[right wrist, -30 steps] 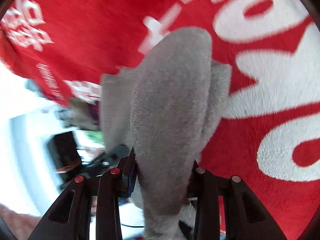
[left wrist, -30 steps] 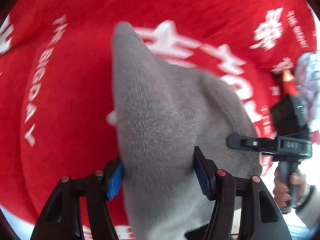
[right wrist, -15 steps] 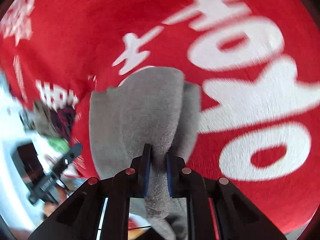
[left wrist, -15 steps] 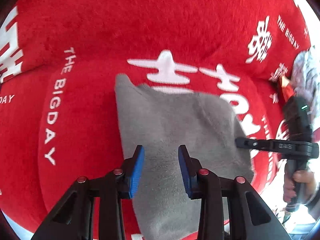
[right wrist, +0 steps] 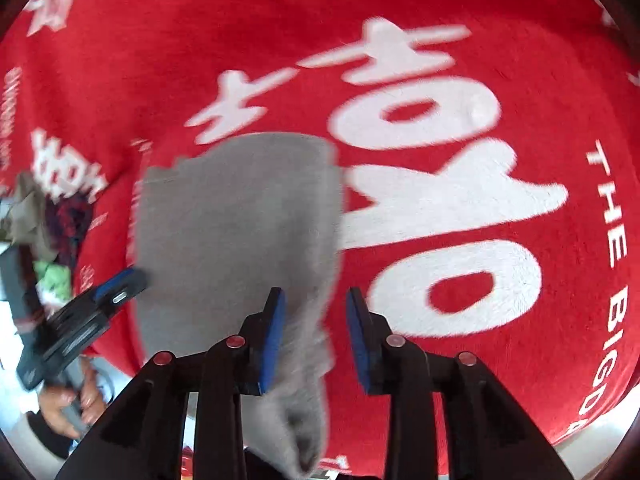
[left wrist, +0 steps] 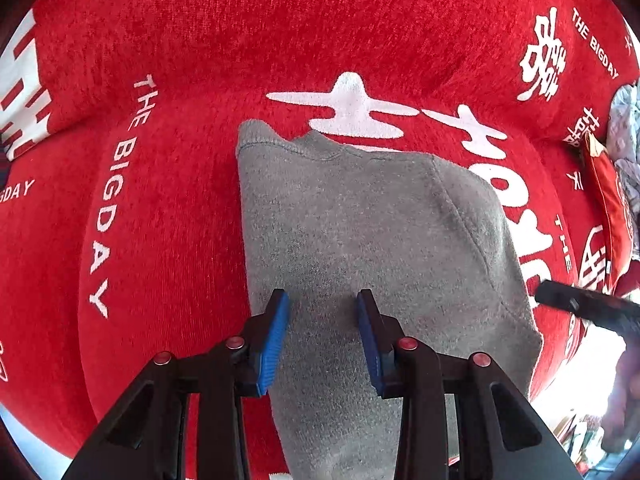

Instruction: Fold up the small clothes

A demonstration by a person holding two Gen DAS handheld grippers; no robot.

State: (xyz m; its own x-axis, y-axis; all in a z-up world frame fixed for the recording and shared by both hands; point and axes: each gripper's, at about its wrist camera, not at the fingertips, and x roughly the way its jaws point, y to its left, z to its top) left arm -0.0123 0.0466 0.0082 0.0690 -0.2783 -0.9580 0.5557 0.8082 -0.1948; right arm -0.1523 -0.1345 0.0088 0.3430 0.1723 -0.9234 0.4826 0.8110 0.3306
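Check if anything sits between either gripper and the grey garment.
Nothing visible does. The left gripper and right gripper are both open right above the grey garment, which lies on the red blanket.

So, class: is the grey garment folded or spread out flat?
Folded: the grey garment lies on the red blanket, one layer doubled over along its right side.

- Bright, even daylight in both views; overexposed white glare at the lower edges.
- Left wrist view is sharp.
- Right wrist view is motion-blurred, smearing the white lettering (right wrist: 420, 120).
- Strong fisheye bending, dark vignetted corners.
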